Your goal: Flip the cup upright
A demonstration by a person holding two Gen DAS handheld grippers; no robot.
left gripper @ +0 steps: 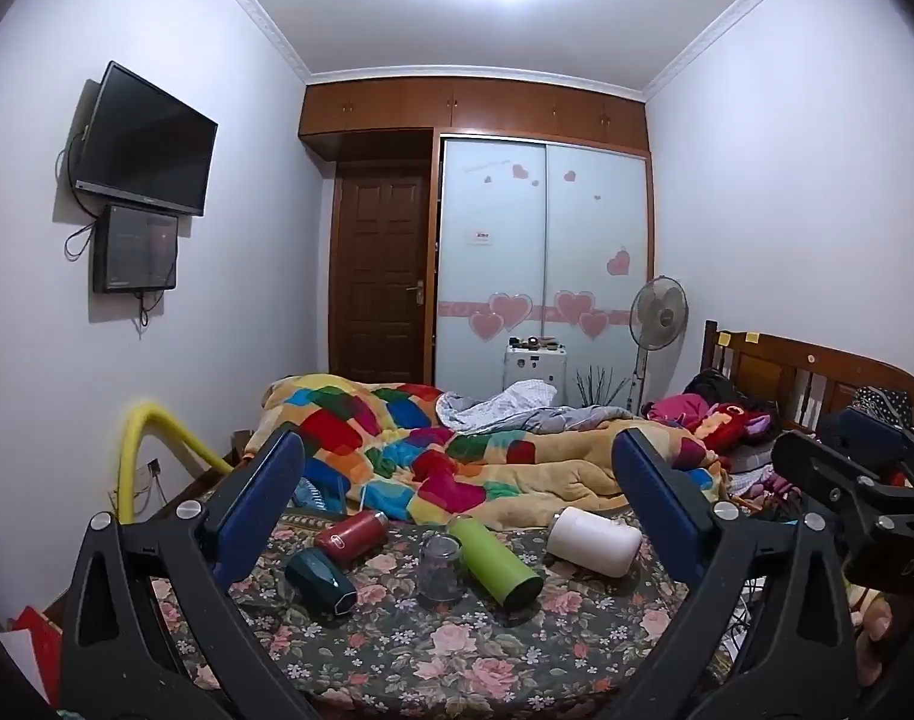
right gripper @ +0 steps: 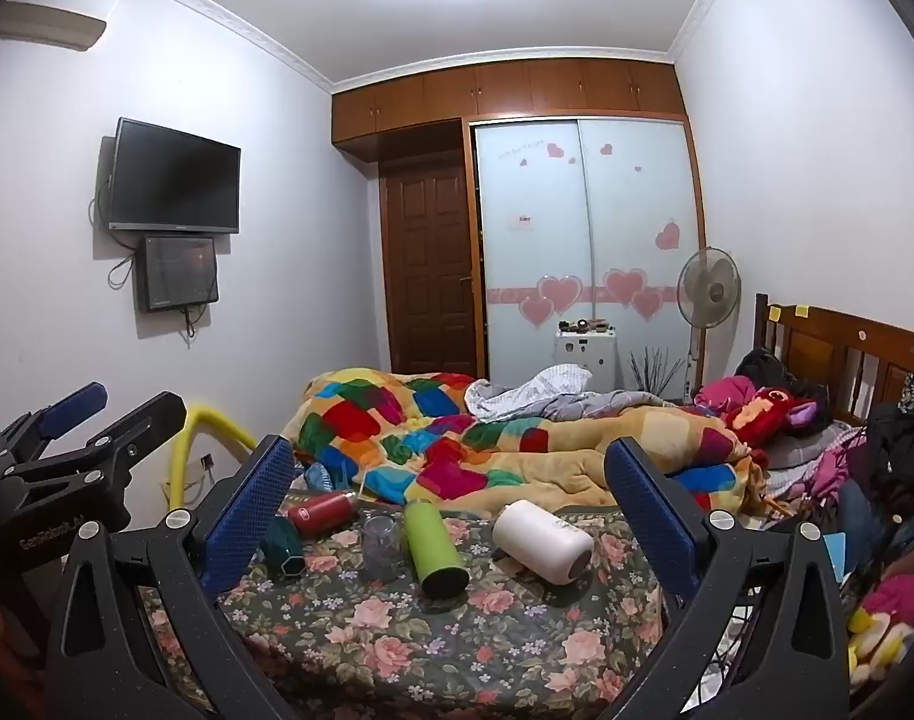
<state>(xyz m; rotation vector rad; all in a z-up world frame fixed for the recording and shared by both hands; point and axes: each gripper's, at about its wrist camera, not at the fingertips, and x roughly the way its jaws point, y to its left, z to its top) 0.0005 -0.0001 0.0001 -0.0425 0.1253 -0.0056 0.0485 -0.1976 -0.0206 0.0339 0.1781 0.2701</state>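
Note:
Several cups and bottles lie on a floral bedspread (left gripper: 457, 654). A clear glass (left gripper: 440, 567) stands upside down in the middle; it also shows in the right wrist view (right gripper: 380, 546). A dark teal cup (left gripper: 321, 583) (right gripper: 283, 545), a red flask (left gripper: 352, 534) (right gripper: 324, 513), a green bottle (left gripper: 494, 561) (right gripper: 433, 546) and a white cup (left gripper: 595, 540) (right gripper: 544, 540) lie on their sides. My left gripper (left gripper: 457, 480) is open and empty, short of them. My right gripper (right gripper: 451, 480) is open and empty too.
A patchwork quilt (left gripper: 457, 450) is heaped behind the cups. Clothes and soft toys (right gripper: 877, 480) pile up at the right by the wooden headboard (left gripper: 817, 372). A yellow tube (left gripper: 157, 438) stands at the left. The right gripper's body (left gripper: 865, 510) shows at the left view's right edge.

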